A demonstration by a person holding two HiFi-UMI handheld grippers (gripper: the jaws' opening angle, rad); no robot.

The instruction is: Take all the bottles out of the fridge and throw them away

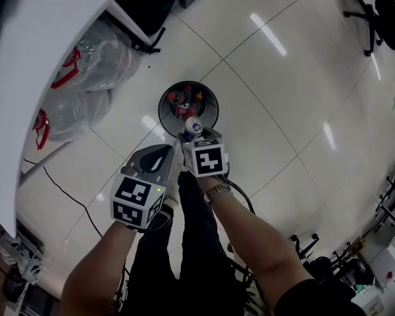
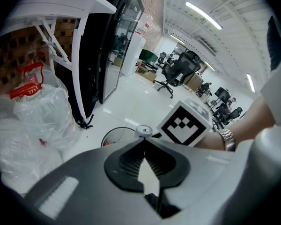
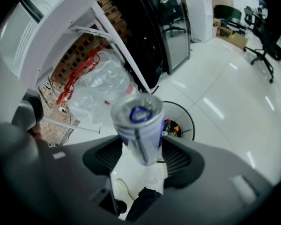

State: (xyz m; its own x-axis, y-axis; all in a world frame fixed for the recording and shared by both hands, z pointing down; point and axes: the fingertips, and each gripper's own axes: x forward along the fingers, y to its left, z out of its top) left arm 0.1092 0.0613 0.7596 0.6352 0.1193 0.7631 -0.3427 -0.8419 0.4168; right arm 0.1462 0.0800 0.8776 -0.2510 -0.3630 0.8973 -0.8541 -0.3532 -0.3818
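Holding a silver and blue metal drink can (image 3: 136, 125) between its pads, my right gripper (image 3: 140, 144) hangs above the near rim of the round black waste bin (image 3: 191, 121). I judge the can light, smooth and easy to dent, so a gentle grip at the middle of its wall seems best. My left gripper (image 2: 143, 143) is closed and empty. The bin stands on a glossy white tiled floor (image 1: 283, 78), near clear plastic bags (image 1: 85, 64).

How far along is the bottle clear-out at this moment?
Done: several discarded containers already lie in the bin. In hand: the right gripper clamps a can over that bin, not yet dropped; the left gripper is shut and empty. Left: releasing it; whether more remain to fetch isn't visible.
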